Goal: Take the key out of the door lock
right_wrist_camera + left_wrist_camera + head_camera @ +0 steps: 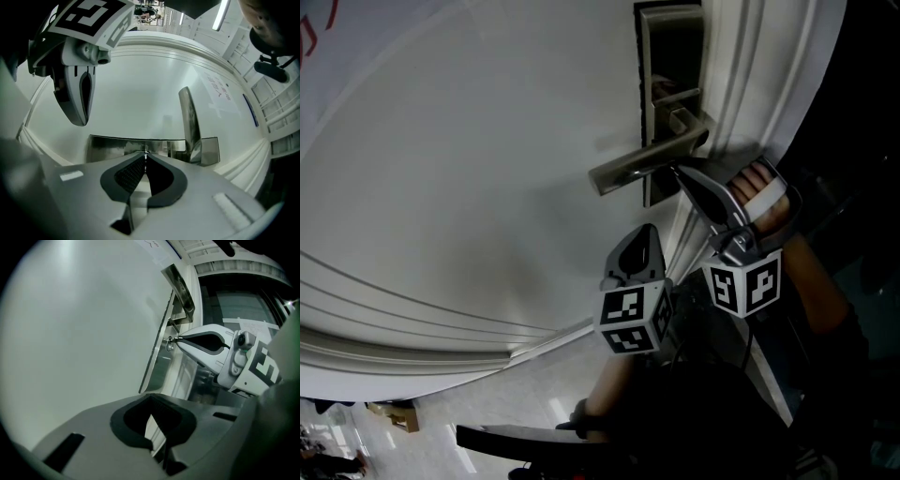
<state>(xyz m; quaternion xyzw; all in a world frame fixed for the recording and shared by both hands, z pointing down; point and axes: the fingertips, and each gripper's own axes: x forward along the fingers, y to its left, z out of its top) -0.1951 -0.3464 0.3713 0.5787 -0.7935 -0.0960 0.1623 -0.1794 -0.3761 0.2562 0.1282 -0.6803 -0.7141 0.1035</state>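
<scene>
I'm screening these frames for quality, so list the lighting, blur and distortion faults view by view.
Head view: wide lens bows the door mouldings; lower right is underexposed. Left gripper view: black round vignette; its own fingers up close are soft, the right gripper sharper. Right gripper view: ceiling lamp glares; the lock plate mirrors its surroundings.

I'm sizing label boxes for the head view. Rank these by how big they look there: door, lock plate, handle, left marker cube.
1. door
2. lock plate
3. handle and left marker cube look about alike; the cube is nearer the camera, so I won't rank them.
</scene>
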